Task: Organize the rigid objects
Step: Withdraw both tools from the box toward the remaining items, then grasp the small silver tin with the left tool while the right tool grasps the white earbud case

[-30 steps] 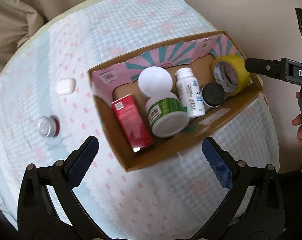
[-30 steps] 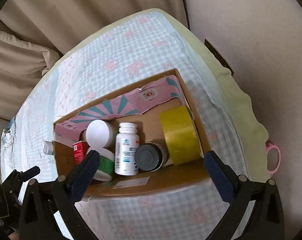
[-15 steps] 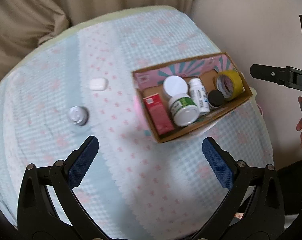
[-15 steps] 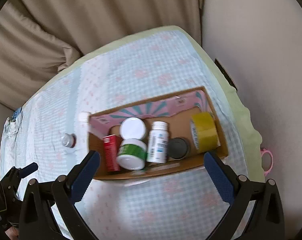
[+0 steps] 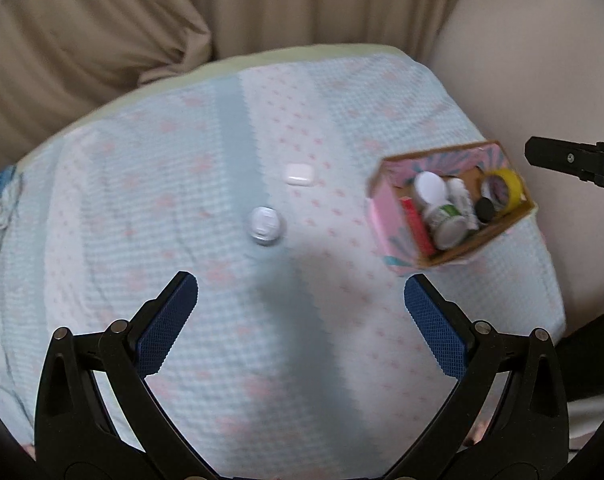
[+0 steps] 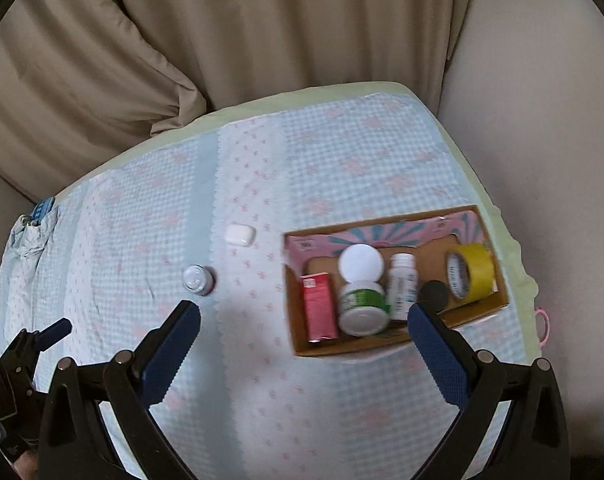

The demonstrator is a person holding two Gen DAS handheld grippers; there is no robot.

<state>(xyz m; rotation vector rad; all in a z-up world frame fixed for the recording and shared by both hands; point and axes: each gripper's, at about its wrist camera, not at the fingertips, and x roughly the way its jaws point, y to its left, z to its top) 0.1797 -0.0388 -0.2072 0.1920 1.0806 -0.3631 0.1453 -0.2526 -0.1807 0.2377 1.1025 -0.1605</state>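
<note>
both grippers farther from box (image 6: 394,344)

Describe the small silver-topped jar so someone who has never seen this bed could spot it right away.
Start at the cardboard box on the checked bedspread; the jar is outside it, out on the open cloth. Two loose things lie there: a flat white case and, nearer the grippers, the small jar. It is the round one, with a shiny silver top.
</note>
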